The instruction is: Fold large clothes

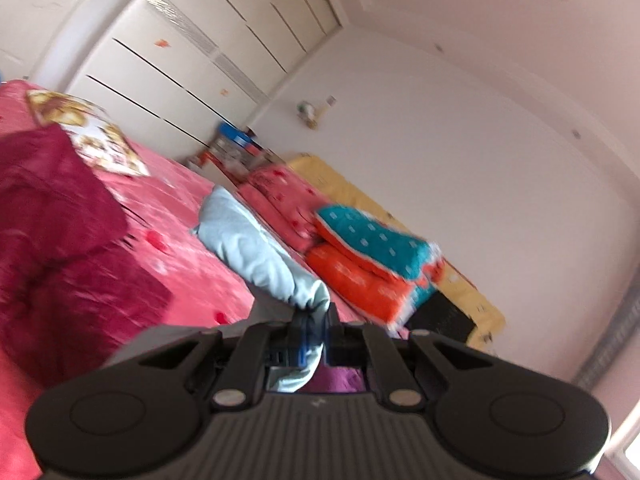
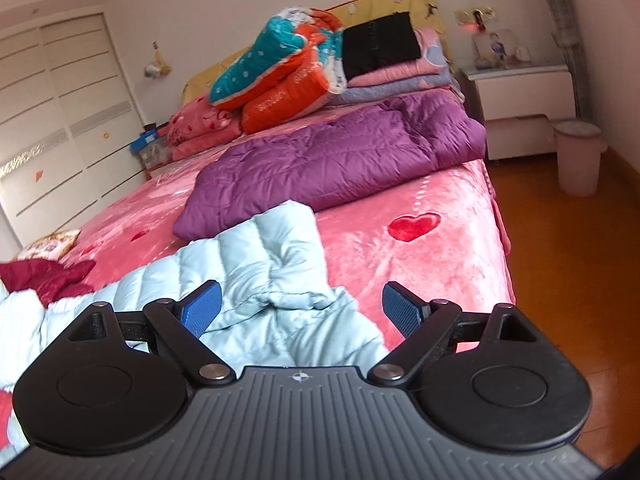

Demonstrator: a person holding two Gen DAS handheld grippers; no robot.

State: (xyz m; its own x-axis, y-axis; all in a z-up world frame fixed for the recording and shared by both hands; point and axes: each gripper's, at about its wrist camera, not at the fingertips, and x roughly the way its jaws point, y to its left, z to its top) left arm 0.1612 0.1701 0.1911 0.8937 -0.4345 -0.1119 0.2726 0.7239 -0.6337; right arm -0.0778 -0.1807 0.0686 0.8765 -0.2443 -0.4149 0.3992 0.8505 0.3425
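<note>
A pale blue puffer jacket (image 2: 256,276) lies spread on the pink bed cover (image 2: 420,264). My right gripper (image 2: 300,312) is open, its blue pads (image 2: 202,308) just above the jacket's crumpled near part. In the left wrist view, my left gripper (image 1: 314,332) is shut on a fold of the pale blue jacket (image 1: 256,248), which is lifted and stretches away from the jaws over the bed. The view is tilted and blurred.
A purple quilt (image 2: 340,160) lies across the bed beyond the jacket. A dark red garment (image 1: 52,232) lies at the left. Folded orange and teal bedding (image 2: 288,76) is stacked by the headboard. A nightstand (image 2: 524,92) and a pink bin (image 2: 578,160) stand on the wooden floor at the right.
</note>
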